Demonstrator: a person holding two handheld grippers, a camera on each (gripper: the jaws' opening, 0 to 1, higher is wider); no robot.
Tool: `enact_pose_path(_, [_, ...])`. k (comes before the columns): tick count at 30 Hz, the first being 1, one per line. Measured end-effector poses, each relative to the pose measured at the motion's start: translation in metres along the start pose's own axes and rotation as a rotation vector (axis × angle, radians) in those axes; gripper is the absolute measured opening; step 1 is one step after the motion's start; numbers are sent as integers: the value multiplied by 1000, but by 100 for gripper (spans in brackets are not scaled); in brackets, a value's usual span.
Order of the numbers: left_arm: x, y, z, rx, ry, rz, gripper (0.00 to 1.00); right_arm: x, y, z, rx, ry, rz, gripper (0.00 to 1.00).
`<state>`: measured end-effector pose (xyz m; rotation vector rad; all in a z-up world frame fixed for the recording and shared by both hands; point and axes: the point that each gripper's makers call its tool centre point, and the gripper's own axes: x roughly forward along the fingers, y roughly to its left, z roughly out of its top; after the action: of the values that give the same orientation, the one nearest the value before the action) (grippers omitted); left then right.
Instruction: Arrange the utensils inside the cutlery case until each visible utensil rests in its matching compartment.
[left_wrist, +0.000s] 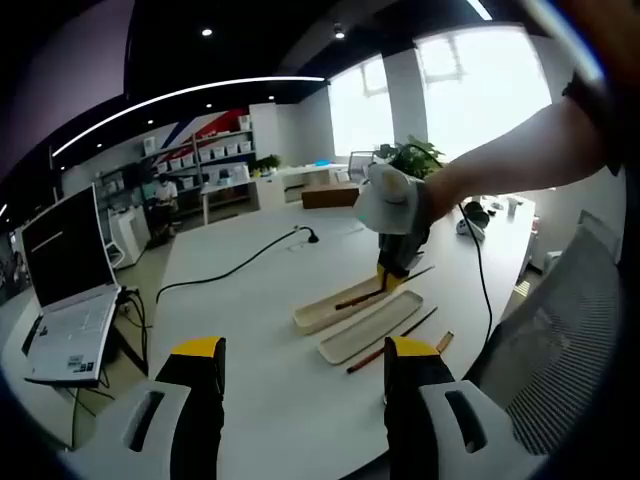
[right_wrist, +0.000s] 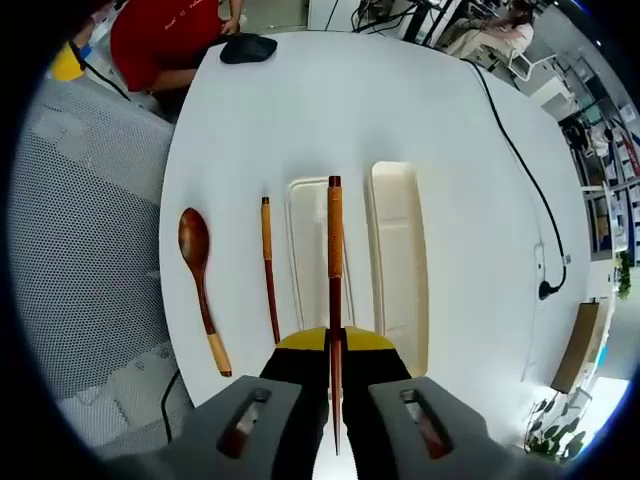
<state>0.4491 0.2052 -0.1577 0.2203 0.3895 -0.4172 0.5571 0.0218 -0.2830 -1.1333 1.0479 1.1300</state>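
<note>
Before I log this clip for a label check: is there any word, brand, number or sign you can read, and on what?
None can be read.
Shelf boxes: any labels too small and blurred.
Laptop: screen dark, keys illegible.
Chopsticks, spoon, case halves: no markings visible.

1. Your table (right_wrist: 400, 110) is plain white.
2. Both case halves, the tray (right_wrist: 400, 260) and the lid (right_wrist: 308, 250), are cream.
3. The chopstick (right_wrist: 335, 290) in your right gripper (right_wrist: 335, 385) is dark reddish brown with a lighter orange-tan band toward its far end.
4. The second chopstick (right_wrist: 270, 275) on the table has the same colours.
5. The spoon (right_wrist: 200, 285) has a dark brown bowl and a tan handle end.
6. Your left gripper (left_wrist: 305, 375) has black jaws tipped yellow on a grey body.
7. The cable (left_wrist: 235, 265) is black.
</note>
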Motion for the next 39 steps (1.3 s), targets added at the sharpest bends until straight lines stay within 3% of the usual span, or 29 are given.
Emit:
enact_pose_path(17, [1, 3, -2, -21, 1, -1, 66, 7, -24, 13, -32, -5, -19, 0])
enact_pose_path(35, [1, 6, -7, -47, 20, 6, 64, 34, -47, 31, -74, -1, -32, 0])
enact_pose_path(39, [0, 8, -9, -22, 27, 17, 63, 40, -48, 39, -89, -12, -27, 0])
